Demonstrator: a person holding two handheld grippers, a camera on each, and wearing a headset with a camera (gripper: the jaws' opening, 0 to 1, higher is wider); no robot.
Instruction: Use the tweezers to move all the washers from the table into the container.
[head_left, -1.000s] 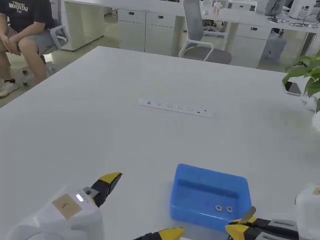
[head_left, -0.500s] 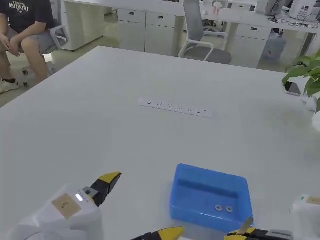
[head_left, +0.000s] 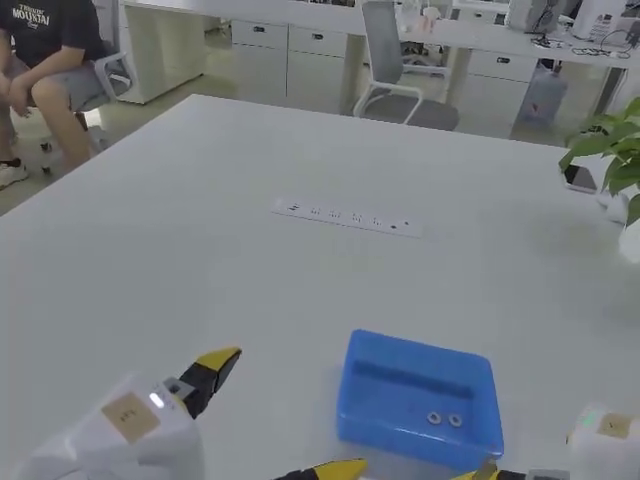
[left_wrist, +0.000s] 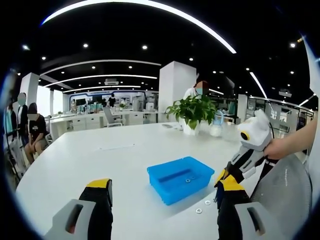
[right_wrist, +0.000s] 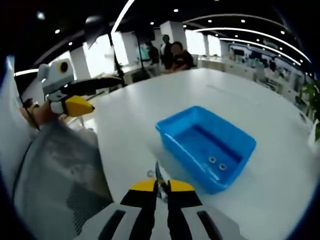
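Observation:
A blue container (head_left: 415, 395) sits on the white table near its front edge, with two washers (head_left: 444, 419) inside. My left gripper (head_left: 280, 415) is left of it, its jaws wide open and nothing between them. In the left gripper view the container (left_wrist: 180, 177) lies ahead between the jaws, and two loose washers (left_wrist: 203, 206) lie on the table by its near right corner. My right gripper (right_wrist: 162, 187) is shut on thin metal tweezers (right_wrist: 158, 176), whose tip points down at the table just short of the container (right_wrist: 207, 145). Its yellow tip (head_left: 487, 470) shows at the bottom edge.
A white power strip (head_left: 345, 216) lies mid-table. A potted plant (head_left: 610, 150) stands at the right edge. An office chair (head_left: 395, 70) and desks stand beyond the table, and a seated person (head_left: 45, 60) is at the far left.
The right gripper with the tweezers has drawn back from over the container toward the near edge, sinking almost out of the head view. The left gripper has stayed put.

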